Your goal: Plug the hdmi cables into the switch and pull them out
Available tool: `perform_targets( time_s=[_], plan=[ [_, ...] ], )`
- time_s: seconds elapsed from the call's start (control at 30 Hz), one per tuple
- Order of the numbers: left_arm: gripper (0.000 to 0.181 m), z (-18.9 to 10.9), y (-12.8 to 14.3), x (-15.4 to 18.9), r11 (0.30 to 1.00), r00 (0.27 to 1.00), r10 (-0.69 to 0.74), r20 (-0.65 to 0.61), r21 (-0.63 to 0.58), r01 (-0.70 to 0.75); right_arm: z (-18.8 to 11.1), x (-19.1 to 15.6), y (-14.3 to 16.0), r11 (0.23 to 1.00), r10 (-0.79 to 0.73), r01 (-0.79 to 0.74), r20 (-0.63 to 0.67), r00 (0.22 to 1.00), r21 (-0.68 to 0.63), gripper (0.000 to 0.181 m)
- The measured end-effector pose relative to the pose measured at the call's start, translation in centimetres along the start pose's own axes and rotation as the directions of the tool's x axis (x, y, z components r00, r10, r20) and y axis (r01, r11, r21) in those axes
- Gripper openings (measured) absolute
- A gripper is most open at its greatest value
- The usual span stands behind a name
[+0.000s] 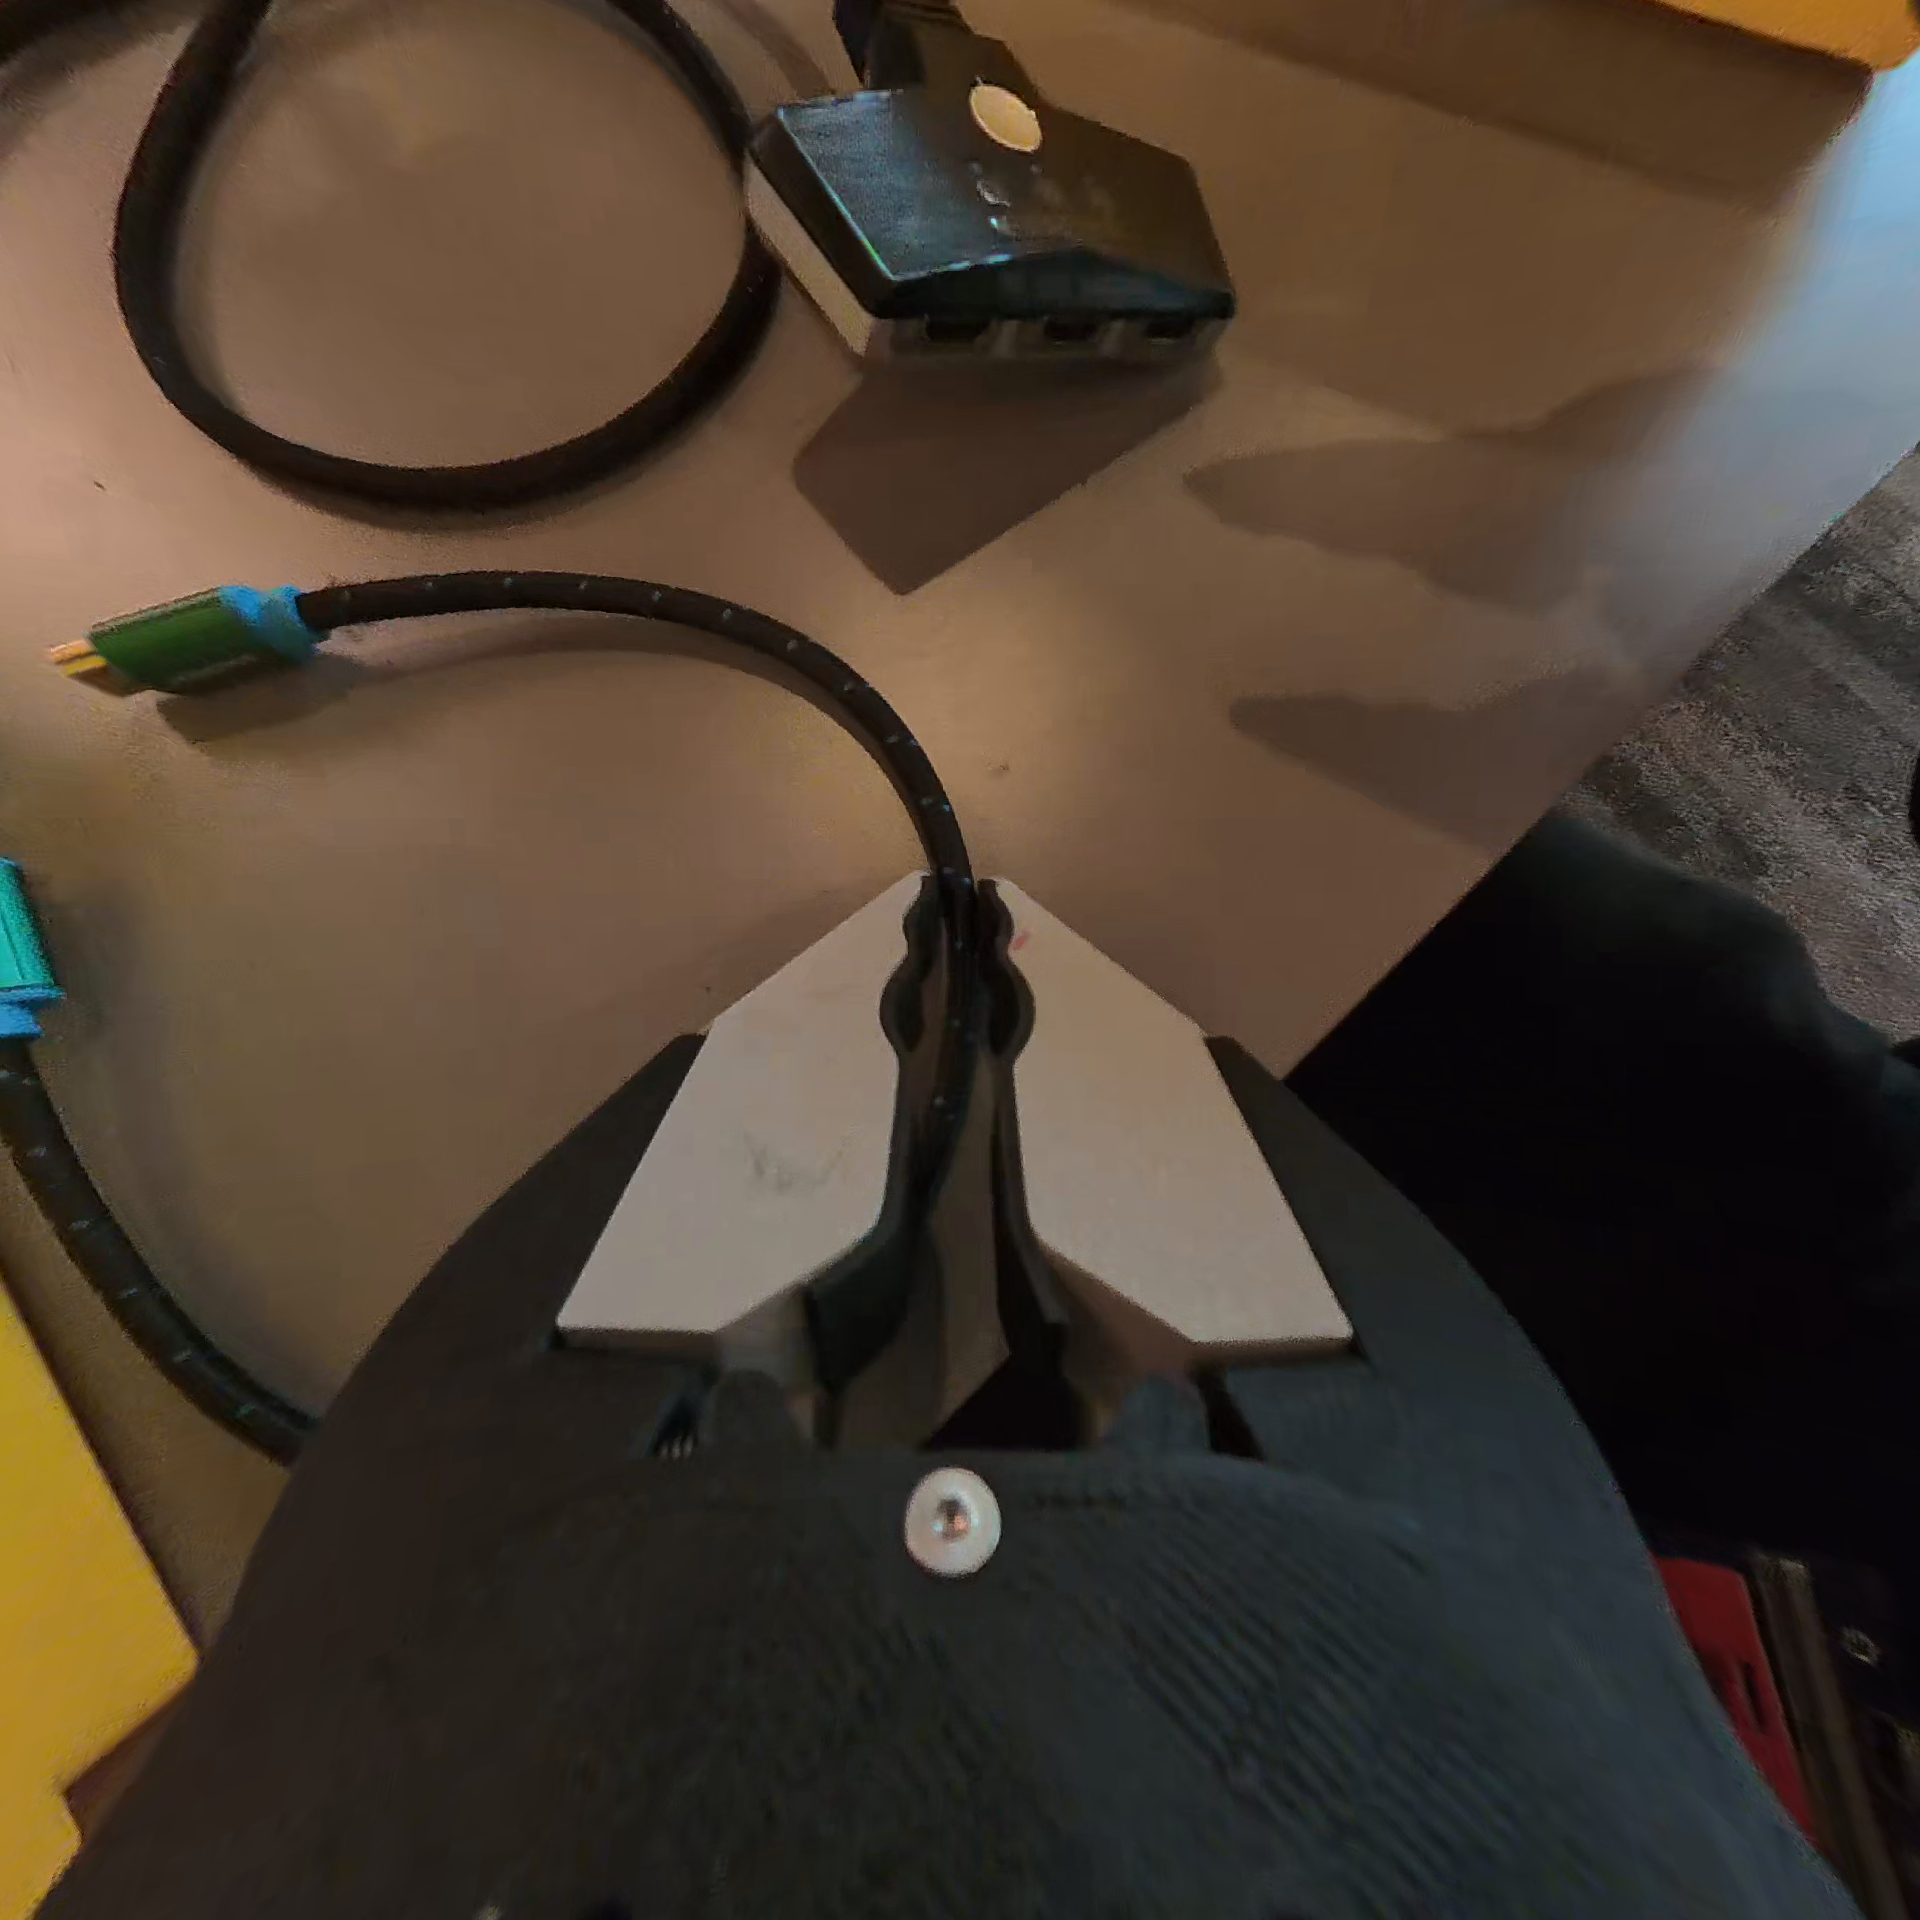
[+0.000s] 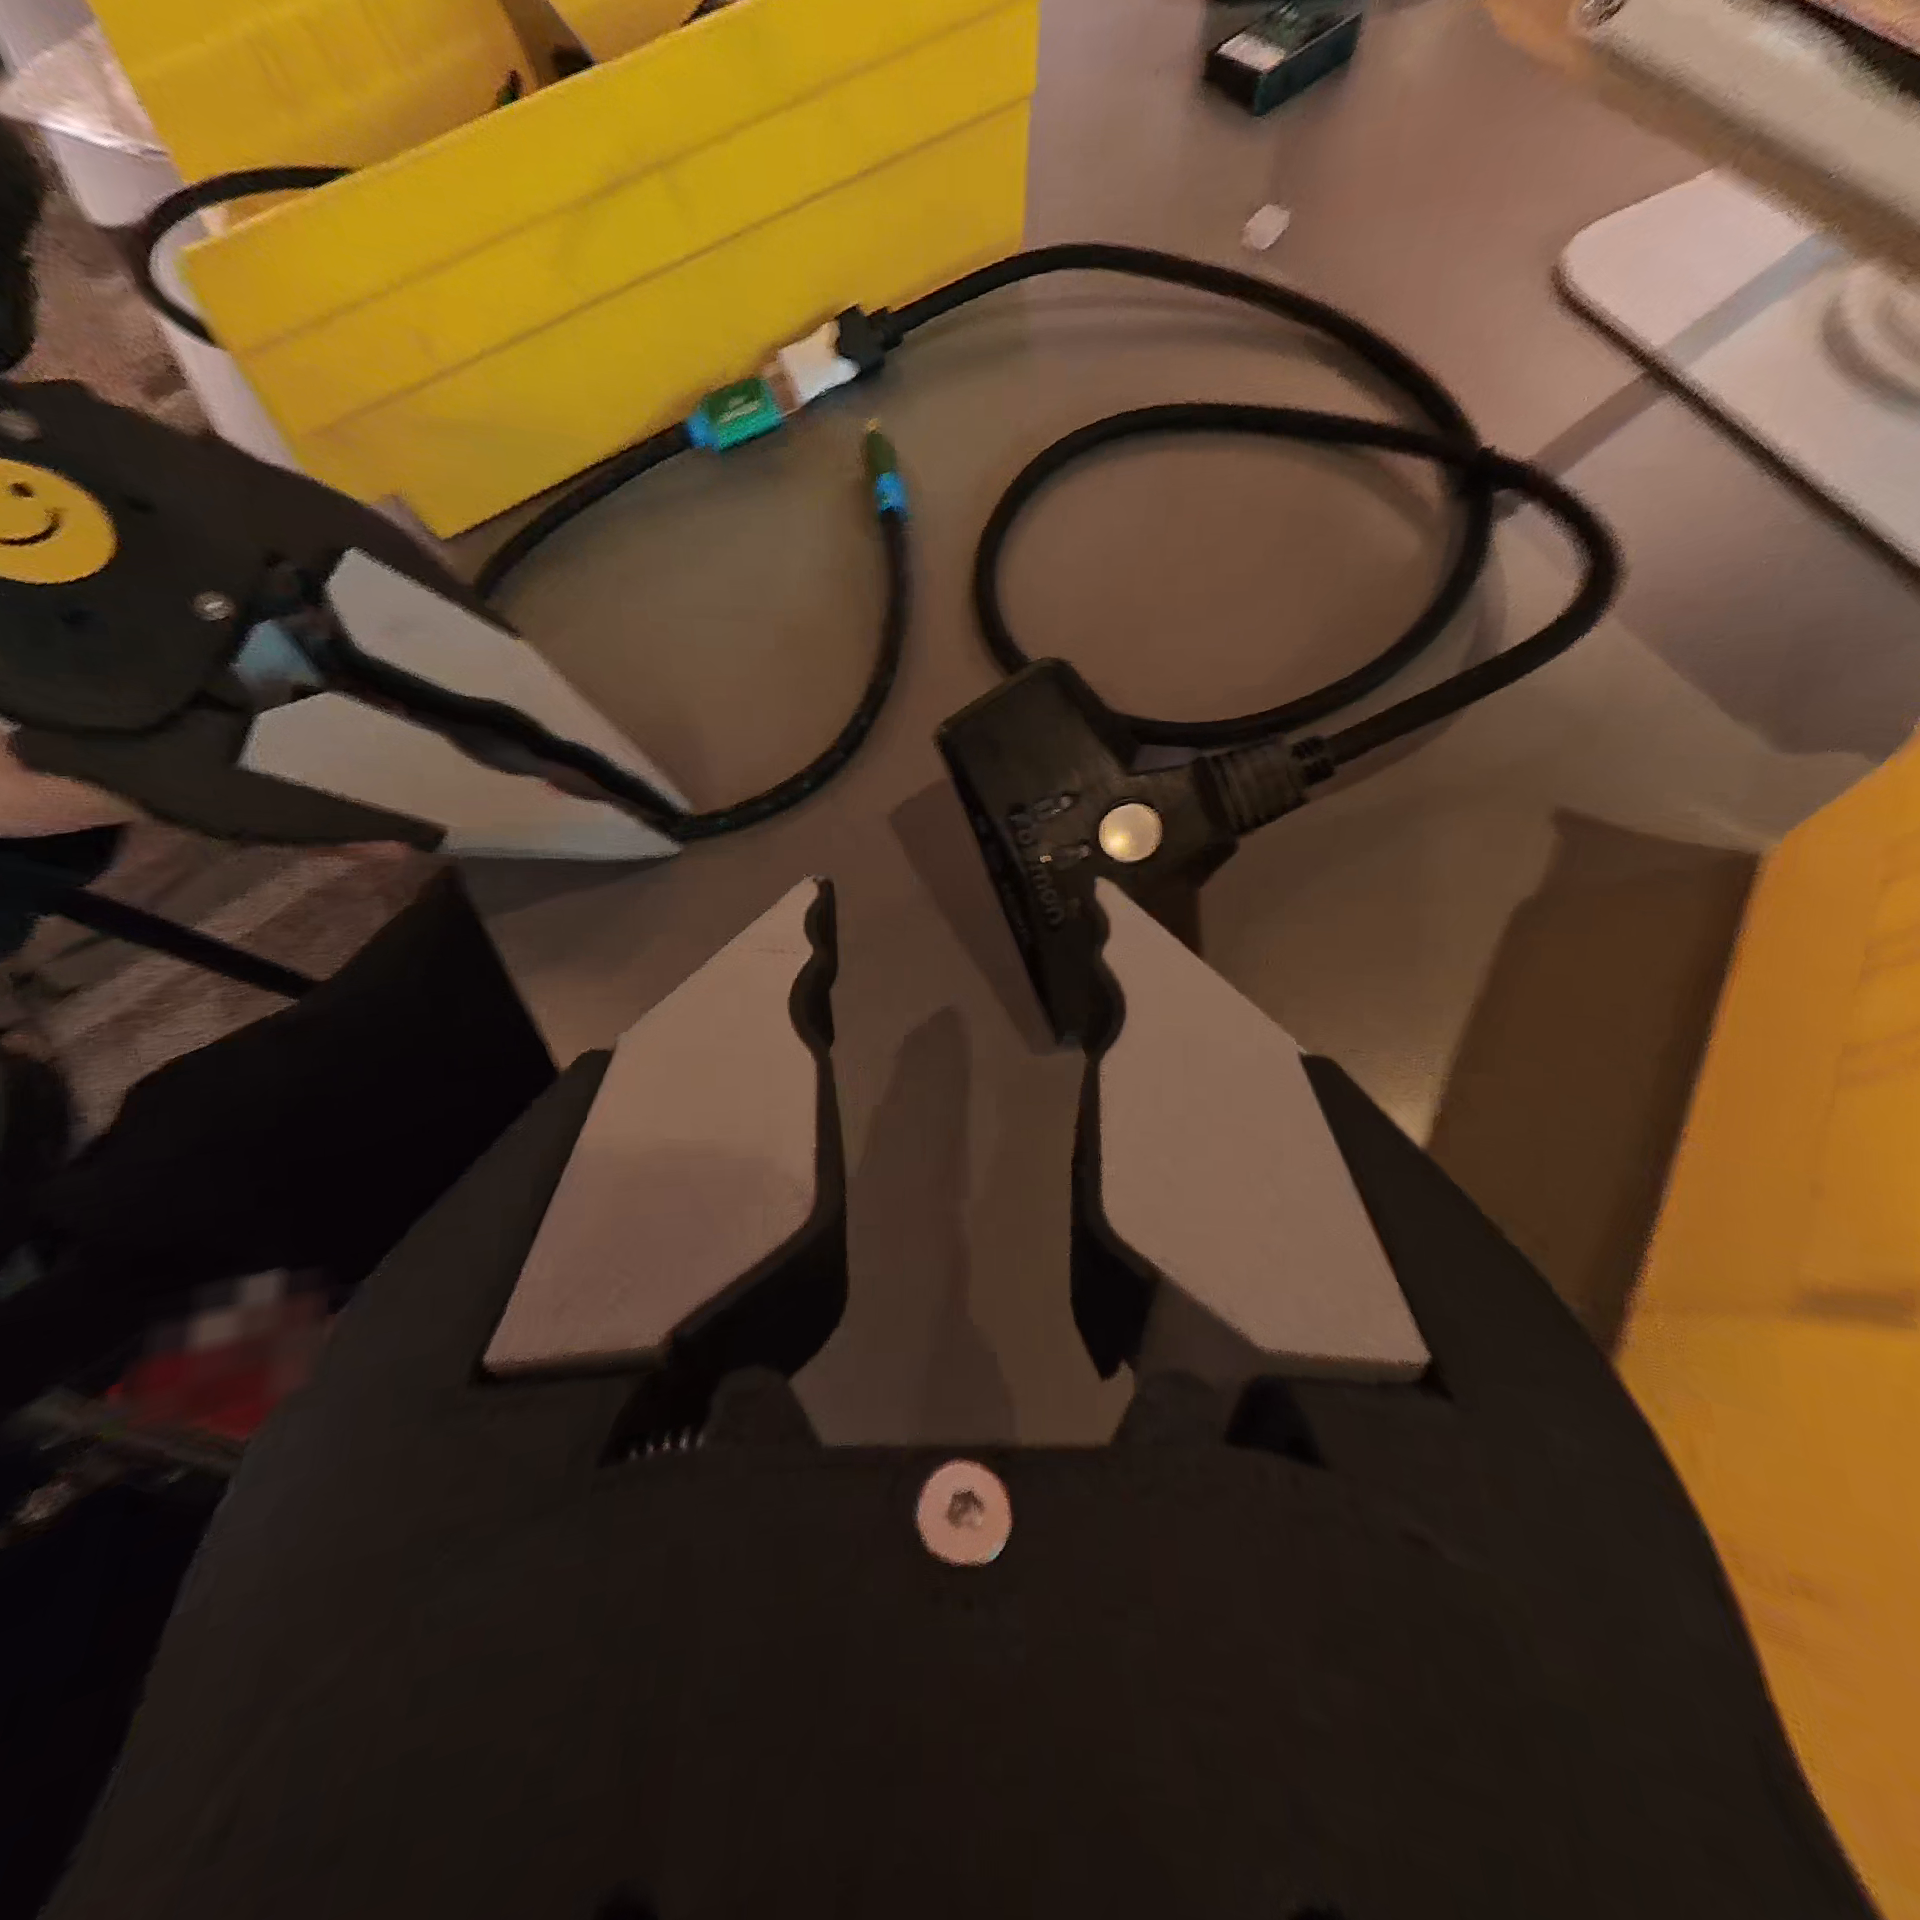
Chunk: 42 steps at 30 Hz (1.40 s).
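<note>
Black braided HDMI cable (image 1: 727, 634) is pinched between the pressed-together fingers of the left gripper (image 1: 954, 891), and its green plug (image 1: 182, 639) lies free on the desk (image 1: 1351, 260), ahead and to the left. The right gripper (image 2: 961, 899) hangs spread and empty, tips just beside the black switch (image 2: 1039, 821). A yellow box (image 2: 623, 260) stands far ahead-left of it.

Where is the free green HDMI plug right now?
The green plug lies unplugged on the table in the left wrist view's left half, apart from the switch.
</note>
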State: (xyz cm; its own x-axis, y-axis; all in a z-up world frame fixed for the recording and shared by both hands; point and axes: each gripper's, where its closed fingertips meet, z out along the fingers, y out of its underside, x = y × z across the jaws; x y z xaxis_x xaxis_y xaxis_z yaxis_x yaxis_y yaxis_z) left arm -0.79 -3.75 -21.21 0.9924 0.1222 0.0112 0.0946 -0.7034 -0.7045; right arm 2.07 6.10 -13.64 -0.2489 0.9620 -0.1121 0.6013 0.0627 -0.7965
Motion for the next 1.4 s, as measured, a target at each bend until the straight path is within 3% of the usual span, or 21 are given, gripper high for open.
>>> perform_targets(
  time_s=[0.2,0.27,0.4,0.5,0.57,0.73,0.93,1.07,1.23,1.4],
  plan=[
    [0.004,-4.1,-3.5,1.7,0.951,0.998,0.05,0.042,0.304,-0.061,1.5,-3.2,0.9,0.99,0.14,-0.135,0.255,0.957,-0.035,0.052],
    [0.004,-5.8,-4.0,3.2,0.92,0.996,0.068,0.058,0.382,-0.085,1.5,-4.9,0.6,0.979,0.202,-0.2,0.391,0.898,-0.047,0.054],
    [0.005,-8.1,-4.6,6.0,0.829,0.986,0.133,0.104,0.534,-0.168,2.0,-6.3,0.2,0.955,0.28,-0.29,0.518,0.809,-0.063,0.055],
    [0.005,-9.0,-4.3,7.7,0.75,0.969,0.181,0.165,0.615,-0.245,0.6,-8.0,-1.5,0.918,0.325,-0.393,0.677,0.66,-0.058,0.05],
    [0.005,-9.5,-4.1,8.4,0.697,0.955,0.2,0.22,0.653,-0.297,-0.1,-8.1,-2.3,0.901,0.325,-0.432,0.708,0.628,-0.03,0.047],
    [0.005,-9.2,-3.2,9.9,0.641,0.891,0.307,0.336,0.619,-0.454,-0.1,-7.7,-2.7,0.918,0.276,-0.394,0.649,0.709,0.041,0.048],
    [0.005,-8.3,-2.6,10.9,0.588,0.779,0.435,0.452,0.512,-0.626,-0.9,-7.3,-3.4,0.891,0.283,-0.451,0.708,0.647,0.056,0.052],
    [0.005,-7.4,-1.8,12.5,0.504,0.658,0.552,0.513,0.424,-0.753,-0.7,-7.0,-3.2,0.883,0.301,-0.468,0.72,0.625,0.037,0.045],
    [0.005,-6.7,-1.5,13.5,0.471,0.611,0.589,0.529,0.389,-0.792,1.0,-6.8,-1.6,0.919,0.305,-0.394,0.637,0.708,-0.002,0.031],
    [0.005,-7.5,-2.0,12.8,0.44,0.557,0.57,0.604,0.347,-0.828,2.1,-5.6,0.3,0.941,0.315,-0.334,0.512,0.799,-0.058,0.039]
  ],
)
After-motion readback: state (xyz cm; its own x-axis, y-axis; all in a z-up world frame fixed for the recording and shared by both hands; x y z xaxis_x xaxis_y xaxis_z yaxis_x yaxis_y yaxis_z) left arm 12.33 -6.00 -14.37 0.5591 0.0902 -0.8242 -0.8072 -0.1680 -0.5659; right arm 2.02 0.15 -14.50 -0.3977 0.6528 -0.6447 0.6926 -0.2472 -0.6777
